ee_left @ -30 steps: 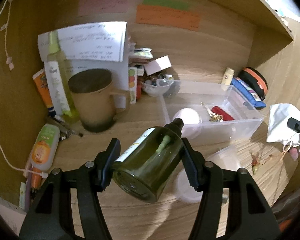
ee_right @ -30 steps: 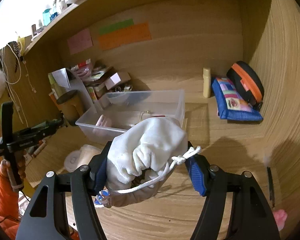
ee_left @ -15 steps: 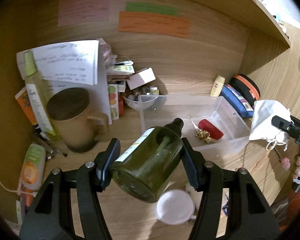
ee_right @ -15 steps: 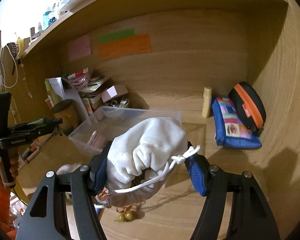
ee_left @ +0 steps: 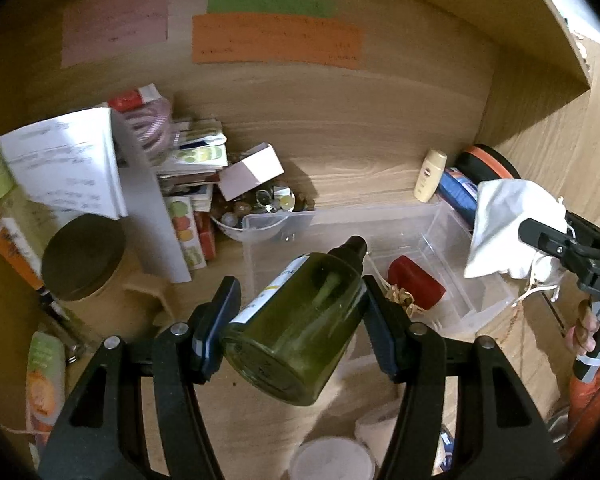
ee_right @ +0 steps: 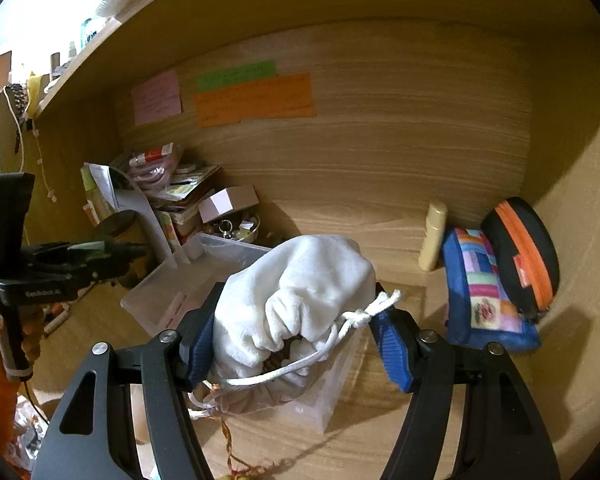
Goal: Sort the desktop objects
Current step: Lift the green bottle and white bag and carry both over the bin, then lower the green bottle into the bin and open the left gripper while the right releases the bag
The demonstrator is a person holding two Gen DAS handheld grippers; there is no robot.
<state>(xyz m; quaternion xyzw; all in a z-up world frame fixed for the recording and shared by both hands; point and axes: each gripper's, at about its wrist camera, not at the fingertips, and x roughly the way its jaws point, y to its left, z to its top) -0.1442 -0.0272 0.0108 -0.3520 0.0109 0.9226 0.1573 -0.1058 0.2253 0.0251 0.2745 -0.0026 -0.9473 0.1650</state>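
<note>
Green glass bottle (ee_left: 300,328) sits tilted between the left gripper (ee_left: 298,324) jaws, clamped at its body; rigid, slick, likely breakable; soft white drawstring pouch (ee_right: 296,300) bulges between the right gripper (ee_right: 296,340) jaws, squeezed mid-body, light, above the clear bin (ee_right: 156,300).

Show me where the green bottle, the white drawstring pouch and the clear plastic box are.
green bottle (ee_left: 300,328), left wrist view, glass body.
white drawstring pouch (ee_right: 300,280), right wrist view, cloth body.
clear plastic box (ee_left: 340,216), left wrist view, back rim.
</note>
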